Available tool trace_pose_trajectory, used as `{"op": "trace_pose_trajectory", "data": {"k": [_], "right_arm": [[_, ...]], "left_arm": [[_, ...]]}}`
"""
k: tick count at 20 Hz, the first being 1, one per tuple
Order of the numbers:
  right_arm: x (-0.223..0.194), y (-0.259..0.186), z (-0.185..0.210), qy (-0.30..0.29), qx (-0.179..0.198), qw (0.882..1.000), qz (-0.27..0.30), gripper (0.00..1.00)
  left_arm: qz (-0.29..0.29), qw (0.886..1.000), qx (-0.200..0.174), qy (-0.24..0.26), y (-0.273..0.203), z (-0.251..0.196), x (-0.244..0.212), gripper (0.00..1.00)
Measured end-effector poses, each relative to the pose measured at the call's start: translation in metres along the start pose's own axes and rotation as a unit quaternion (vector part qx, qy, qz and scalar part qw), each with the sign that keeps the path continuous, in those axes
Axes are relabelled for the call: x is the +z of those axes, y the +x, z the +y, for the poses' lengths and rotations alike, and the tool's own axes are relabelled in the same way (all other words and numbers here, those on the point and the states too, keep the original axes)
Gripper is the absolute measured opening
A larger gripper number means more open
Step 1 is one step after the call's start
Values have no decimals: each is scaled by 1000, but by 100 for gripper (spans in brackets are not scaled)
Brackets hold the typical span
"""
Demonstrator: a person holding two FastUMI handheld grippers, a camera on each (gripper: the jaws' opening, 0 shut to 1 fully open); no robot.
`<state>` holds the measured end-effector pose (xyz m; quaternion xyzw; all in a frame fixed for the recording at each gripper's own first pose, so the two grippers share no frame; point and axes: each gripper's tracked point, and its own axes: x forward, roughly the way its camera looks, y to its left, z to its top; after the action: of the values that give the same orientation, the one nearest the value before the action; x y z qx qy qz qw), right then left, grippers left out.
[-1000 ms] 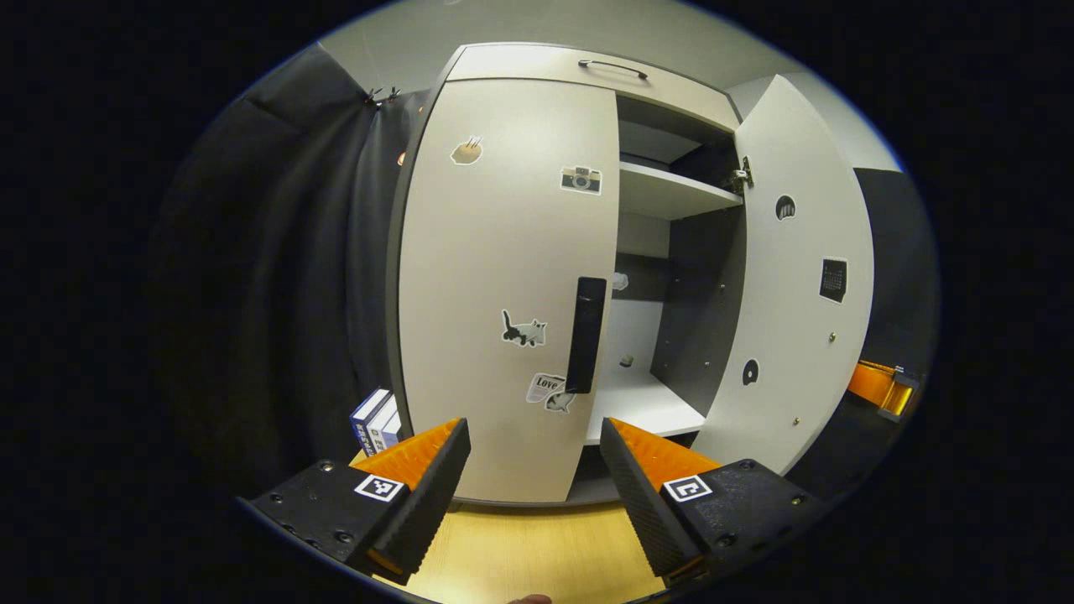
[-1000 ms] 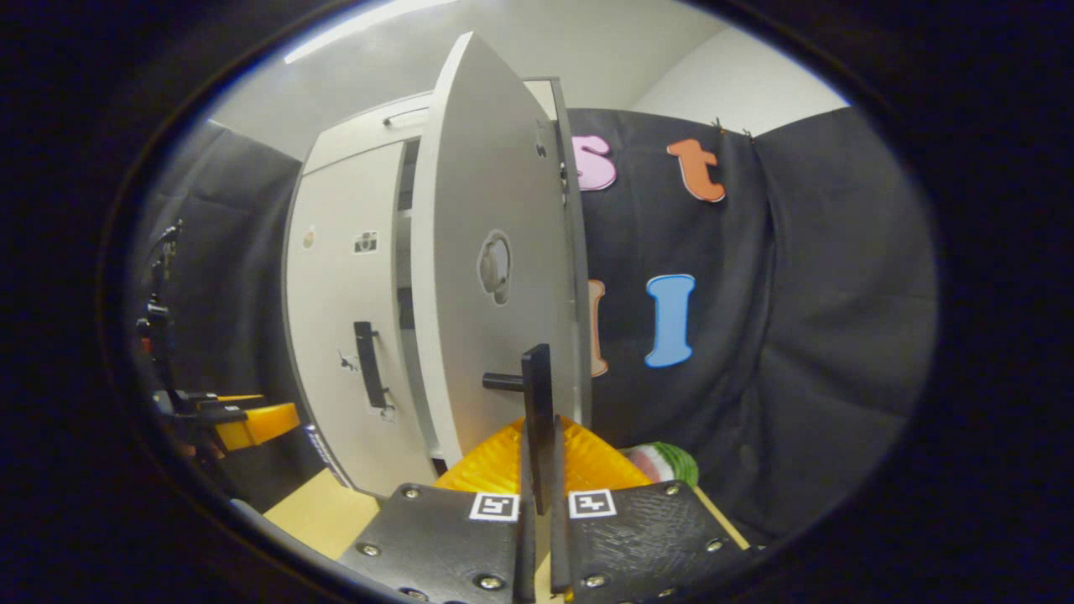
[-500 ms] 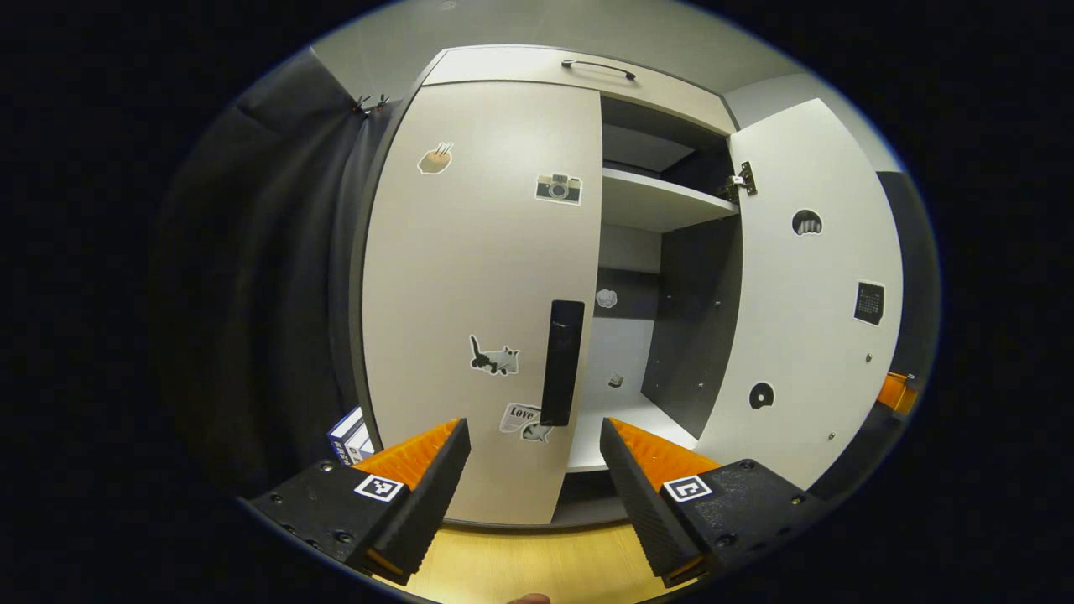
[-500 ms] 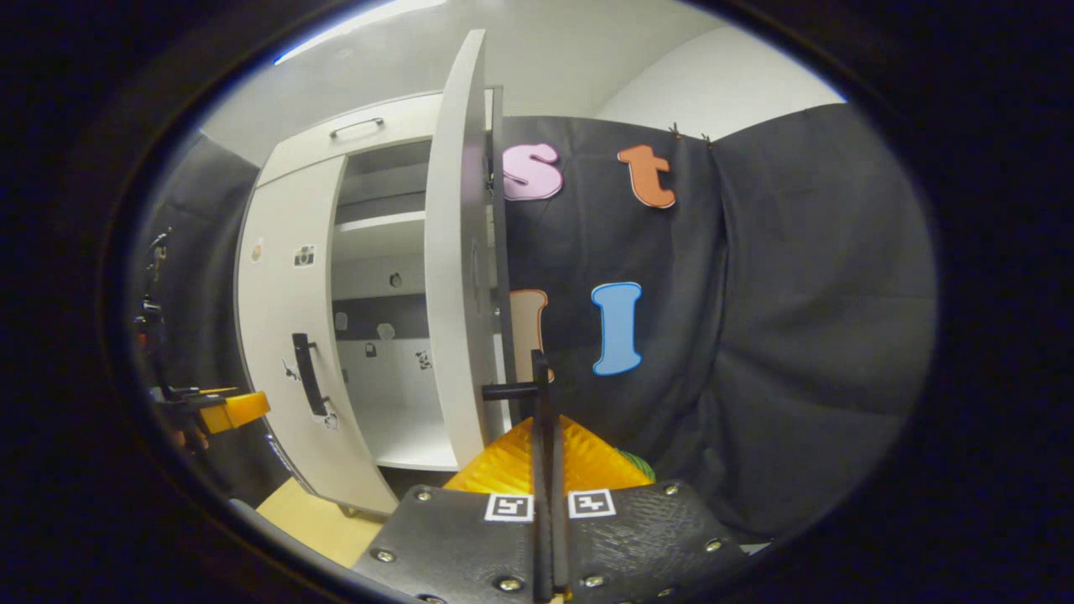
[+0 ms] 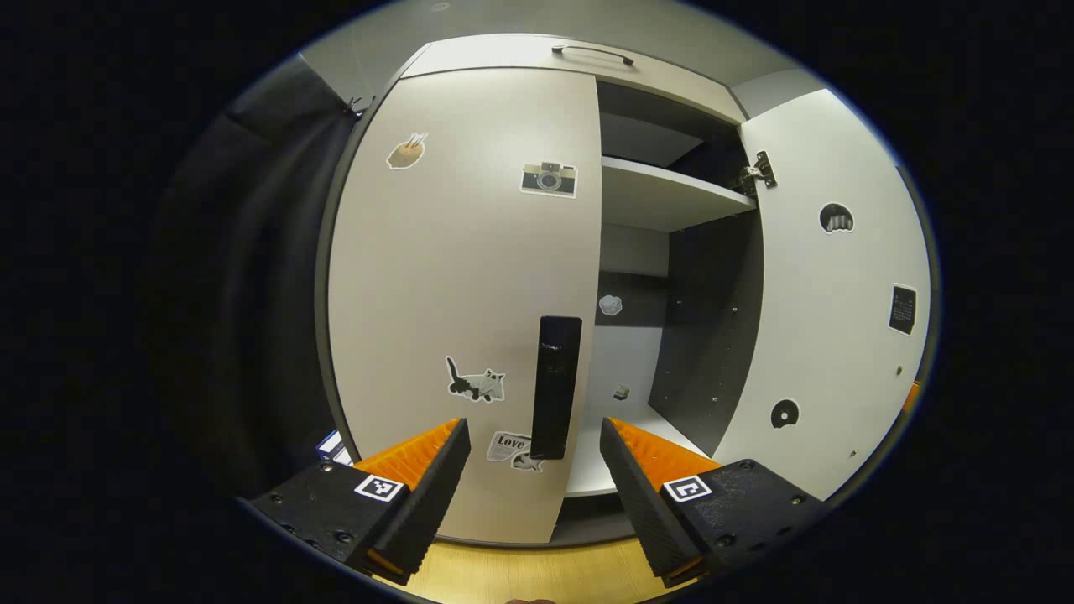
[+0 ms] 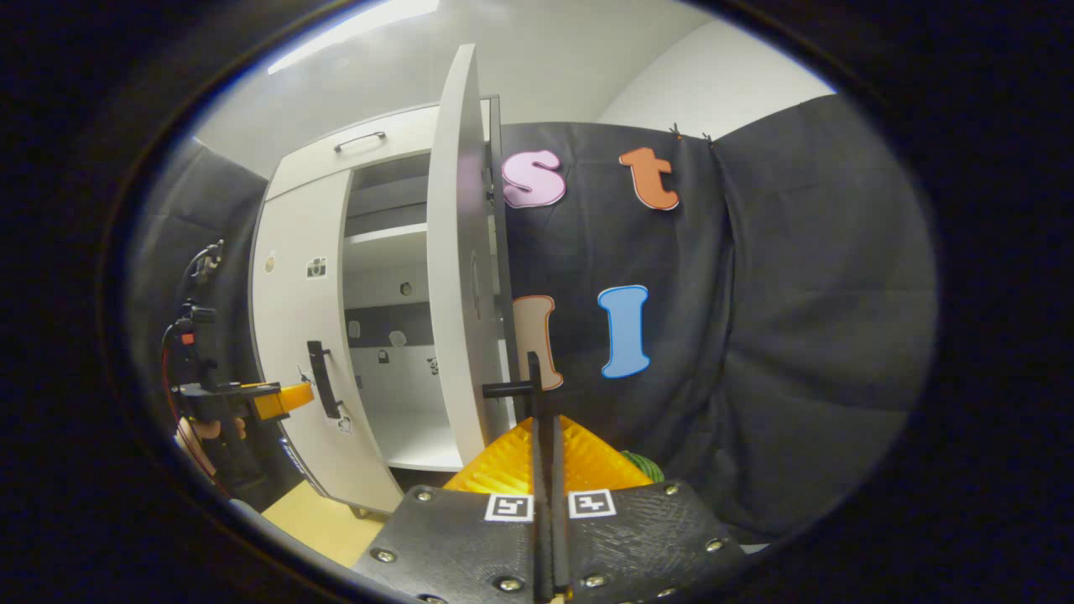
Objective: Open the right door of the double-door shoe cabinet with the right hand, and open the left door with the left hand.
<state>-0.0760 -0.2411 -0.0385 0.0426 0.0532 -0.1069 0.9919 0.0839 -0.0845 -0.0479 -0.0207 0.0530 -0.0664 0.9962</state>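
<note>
Shoe cabinet | right door swung fully open since a second ago, its handle clamped by right tongs | left door shut, its handle neared by open left tongs

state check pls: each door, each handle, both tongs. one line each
right door: swung wide open, inner face showing
left door: closed
left door handle: free, ahead of the open fingers, not gripped
right door handle: clamped between the right fingers
left tongs: open, empty, lined up on the left door handle
right tongs: shut on the right door handle
cabinet shelf: exposed, bare where visible
</note>
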Motion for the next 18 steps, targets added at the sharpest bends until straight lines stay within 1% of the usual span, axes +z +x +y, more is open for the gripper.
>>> {"op": "trace_pose_trajectory", "data": {"k": [1, 3, 5, 7, 8, 9, 11, 12, 13, 14, 15, 16, 17, 18], "right_arm": [[-1, -5, -6, -9, -8, 1000, -2, 3], [-2, -11, -15, -19, -23, 1000, 0, 8], [-9, -17, -27, -22, -43, 999, 11, 20], [-17, -23, -40, -24, -64, 997, 21, 42], [-19, -27, -44, -24, -72, 997, 23, 45], [-21, -30, -48, -25, -82, 996, 26, 54], [-28, -38, -58, -32, -98, 994, 32, 65], [-29, -42, -63, -35, -109, 993, 33, 74], [-31, -45, -67, -36, -117, 992, 36, 78], [-33, -49, -70, -35, -123, 991, 39, 78], [-37, -52, -73, -32, -130, 990, 42, 72], [-40, -55, -77, -28, -136, 989, 46, 78], [-44, -57, -81, -24, -143, 988, 49, 78], [-47, -61, -85, -18, -149, 987, 52, 78]], "left_arm": [[0, 1000, 1, 2, 5, -1, 0, 97], [0, 1000, 2, 6, 16, -2, 0, 97], [0, 1000, 3, 10, 25, -4, 0, 97], [1, 1000, 6, 14, 34, -4, 0, 97], [0, 1000, 7, 15, 38, -4, 0, 97], [-2, 1000, 8, 18, 43, -4, 1, 97], [-6, 1000, 11, 23, 50, -3, 2, 97], [-7, 1000, 10, 24, 53, -5, 2, 97], [-8, 1000, 10, 25, 56, -5, 4, 96], [-9, 999, 13, 28, 59, -4, 3, 96], [-8, 999, 14, 29, 62, -3, 3, 95], [-7, 999, 13, 30, 64, -4, 1, 94], [-6, 999, 17, 31, 66, -3, 1, 86], [-5, 999, 19, 33, 68, -1, 0, 82]]}}
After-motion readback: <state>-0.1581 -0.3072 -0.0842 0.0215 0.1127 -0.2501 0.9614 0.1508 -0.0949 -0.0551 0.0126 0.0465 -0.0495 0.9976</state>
